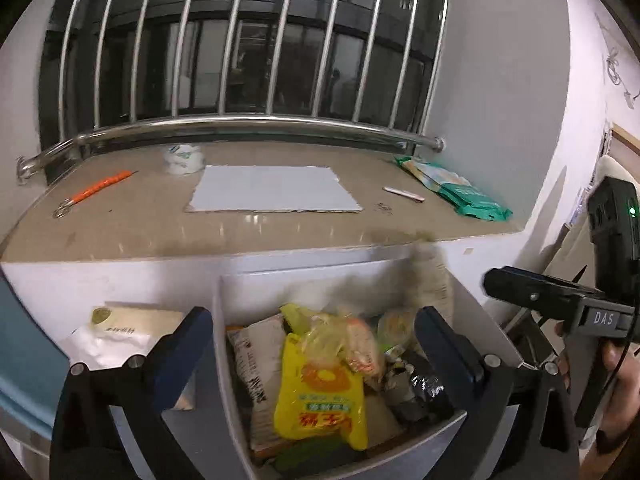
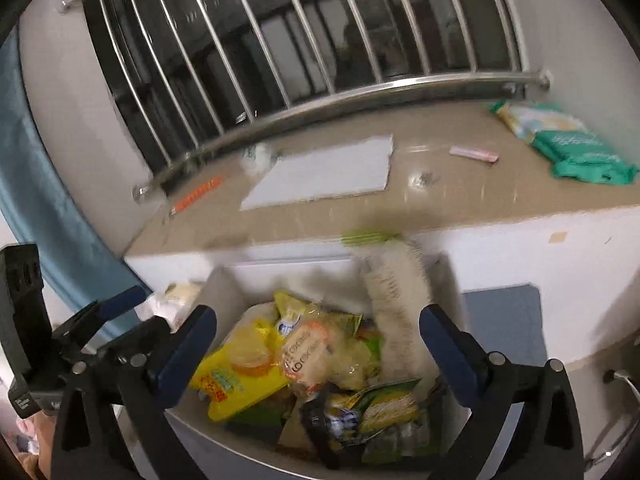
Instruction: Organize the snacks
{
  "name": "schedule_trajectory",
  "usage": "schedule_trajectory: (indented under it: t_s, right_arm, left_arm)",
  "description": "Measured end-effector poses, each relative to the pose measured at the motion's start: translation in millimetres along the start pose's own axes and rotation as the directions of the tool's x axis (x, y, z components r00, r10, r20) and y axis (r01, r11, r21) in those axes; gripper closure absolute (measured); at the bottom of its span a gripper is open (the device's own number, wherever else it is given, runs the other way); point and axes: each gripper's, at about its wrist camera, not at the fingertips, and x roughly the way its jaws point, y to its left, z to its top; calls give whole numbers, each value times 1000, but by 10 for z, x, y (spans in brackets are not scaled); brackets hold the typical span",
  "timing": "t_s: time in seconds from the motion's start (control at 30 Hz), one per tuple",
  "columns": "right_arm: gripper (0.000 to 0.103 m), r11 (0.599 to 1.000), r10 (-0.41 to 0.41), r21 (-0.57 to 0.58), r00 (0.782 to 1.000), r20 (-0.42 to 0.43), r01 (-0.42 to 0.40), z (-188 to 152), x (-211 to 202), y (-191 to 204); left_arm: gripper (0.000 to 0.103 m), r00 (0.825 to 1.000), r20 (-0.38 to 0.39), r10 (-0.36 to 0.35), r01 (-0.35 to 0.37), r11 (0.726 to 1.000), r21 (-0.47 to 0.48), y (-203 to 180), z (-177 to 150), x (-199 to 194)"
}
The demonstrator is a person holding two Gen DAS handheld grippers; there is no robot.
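Observation:
A white box [image 1: 224,320] full of snack packets stands below the window ledge; it also shows in the right wrist view [image 2: 224,280]. A yellow packet [image 1: 320,396] lies on top, also seen in the right wrist view [image 2: 236,380]. A clear bag of biscuits [image 2: 316,352] lies beside it. A pale blurred packet [image 2: 396,288] is at the box's back right, in motion. My left gripper [image 1: 316,344] is open above the box. My right gripper [image 2: 320,344] is open above the box too, and shows at the right of the left wrist view [image 1: 520,284].
The beige ledge [image 1: 120,224] carries a grey sheet [image 1: 276,194], an orange tool [image 1: 100,188], a white tissue roll [image 1: 182,158], a pink stick [image 1: 404,193] and green packs [image 1: 472,196]. A steel rail [image 1: 240,128] and bars stand behind. White bags [image 1: 120,332] lie left of the box.

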Motion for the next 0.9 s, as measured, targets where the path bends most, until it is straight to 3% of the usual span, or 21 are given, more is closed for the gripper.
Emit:
schedule_trajectory:
  t_s: [0.33, 0.47, 0.6, 0.9]
  right_arm:
    - [0, 967, -180, -168, 980, 90, 193, -288, -454, 182]
    - [0, 955, -205, -192, 972, 116, 225, -405, -659, 258]
    - [0, 956, -164, -226, 981, 108, 184, -540, -849, 364]
    - [0, 972, -55, -221, 990, 133, 84, -1083, -1551, 551]
  left_arm:
    - [0, 989, 119, 86, -90, 995, 33, -229, -242, -505]
    - [0, 995, 88, 53, -56, 998, 37, -283, -353, -693]
    - [0, 999, 46, 24, -26, 999, 42, -421, -525, -844]
    - [0, 995, 89, 35, -39, 998, 48, -775, -1032, -1614]
